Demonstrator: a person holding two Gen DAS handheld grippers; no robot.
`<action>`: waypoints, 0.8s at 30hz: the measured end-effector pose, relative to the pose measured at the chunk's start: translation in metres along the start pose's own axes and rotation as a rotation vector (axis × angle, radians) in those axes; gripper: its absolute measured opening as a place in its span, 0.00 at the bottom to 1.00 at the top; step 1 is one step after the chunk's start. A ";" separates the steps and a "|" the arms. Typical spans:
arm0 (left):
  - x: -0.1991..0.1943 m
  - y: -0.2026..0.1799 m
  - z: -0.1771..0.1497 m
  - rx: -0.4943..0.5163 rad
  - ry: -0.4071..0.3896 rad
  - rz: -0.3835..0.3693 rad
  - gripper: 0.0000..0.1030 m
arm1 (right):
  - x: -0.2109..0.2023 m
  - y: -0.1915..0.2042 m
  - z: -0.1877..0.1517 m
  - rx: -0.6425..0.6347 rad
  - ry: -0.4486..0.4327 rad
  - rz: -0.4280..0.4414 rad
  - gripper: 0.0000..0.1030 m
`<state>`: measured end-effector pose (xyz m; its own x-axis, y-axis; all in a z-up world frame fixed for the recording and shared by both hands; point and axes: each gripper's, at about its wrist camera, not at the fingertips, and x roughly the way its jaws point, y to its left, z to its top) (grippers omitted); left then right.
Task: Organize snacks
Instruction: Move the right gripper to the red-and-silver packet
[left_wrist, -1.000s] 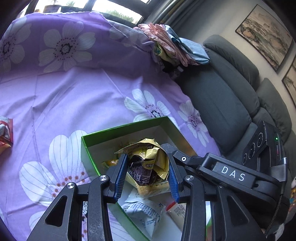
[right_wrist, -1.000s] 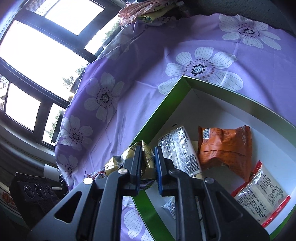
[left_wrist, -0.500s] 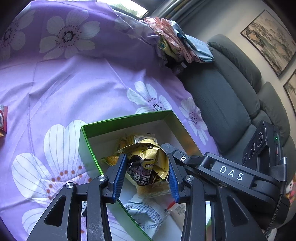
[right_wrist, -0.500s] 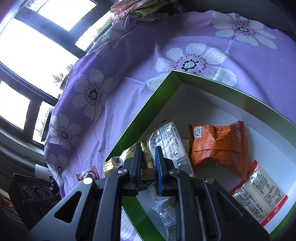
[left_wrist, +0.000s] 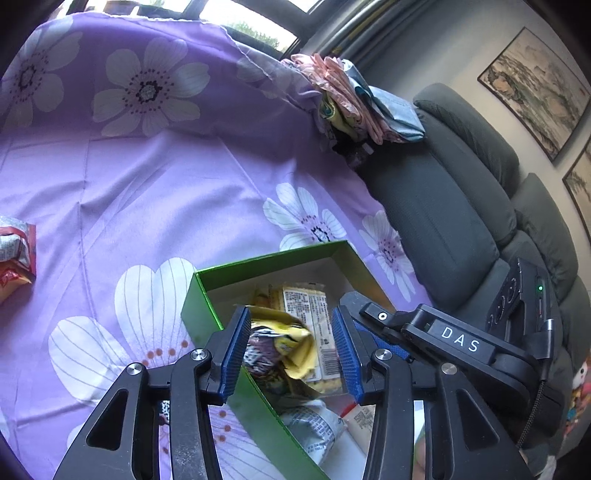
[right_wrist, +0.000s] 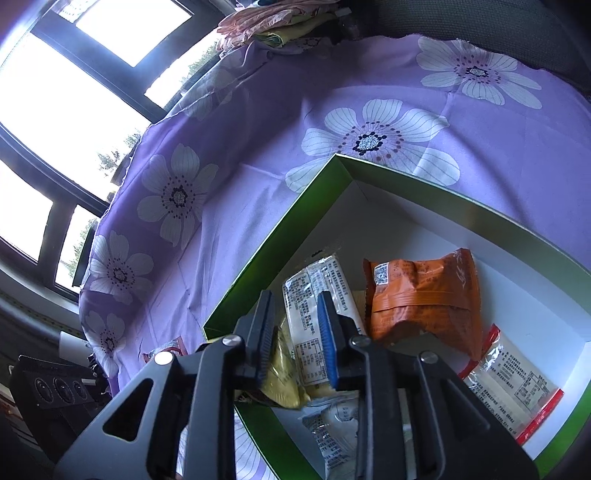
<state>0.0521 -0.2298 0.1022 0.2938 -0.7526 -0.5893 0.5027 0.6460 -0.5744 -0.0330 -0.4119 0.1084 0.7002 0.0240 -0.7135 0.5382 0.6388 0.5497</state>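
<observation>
Red-edged packet (left_wrist: 16, 254): left edge of the left wrist view, lying on the purple flowered cloth (left_wrist: 147, 184), well apart from the box.
Purple flowered cloth: covers the surface under the box in both views; whether a desk or a bed lies beneath cannot be told.
Green box (left_wrist: 207, 295): lower centre of the left wrist view, open-topped, white inside, resting on the cloth.
Left tool (left_wrist: 291, 350): bottom centre of its view, over the near corner of the box; jaws opening, the crumpled yellow packet (left_wrist: 291, 332) between them, its left side just beside the left pad, a gap at the right pad.
Flat printed packet (left_wrist: 310, 314): inside the box, behind the yellow packet.
Sofa (left_wrist: 461, 221): right of the left wrist view, grey, beside the cloth.
Right tool (right_wrist: 295, 339): lower centre of its view, above the left corner of the box; jaws opening, a corner of the yellow packet (right_wrist: 280, 376) below and between them, not pressed.
Orange packet (right_wrist: 424, 295): right of centre, inside the box.
Clear red-trimmed packet (right_wrist: 517, 384): lower right, on the box floor.
</observation>
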 end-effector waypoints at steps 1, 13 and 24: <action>-0.003 0.001 0.001 -0.004 -0.003 -0.001 0.44 | -0.001 0.000 0.000 -0.002 -0.006 0.002 0.32; -0.052 0.033 0.008 -0.054 -0.099 0.091 0.66 | 0.004 0.031 -0.008 -0.126 -0.009 0.009 0.66; -0.114 0.101 0.009 -0.189 -0.204 0.314 0.73 | 0.009 0.070 -0.024 -0.266 0.004 0.054 0.78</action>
<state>0.0766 -0.0800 0.1167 0.5738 -0.5131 -0.6383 0.2108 0.8457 -0.4903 -0.0002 -0.3487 0.1300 0.7225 0.0661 -0.6882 0.3576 0.8162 0.4539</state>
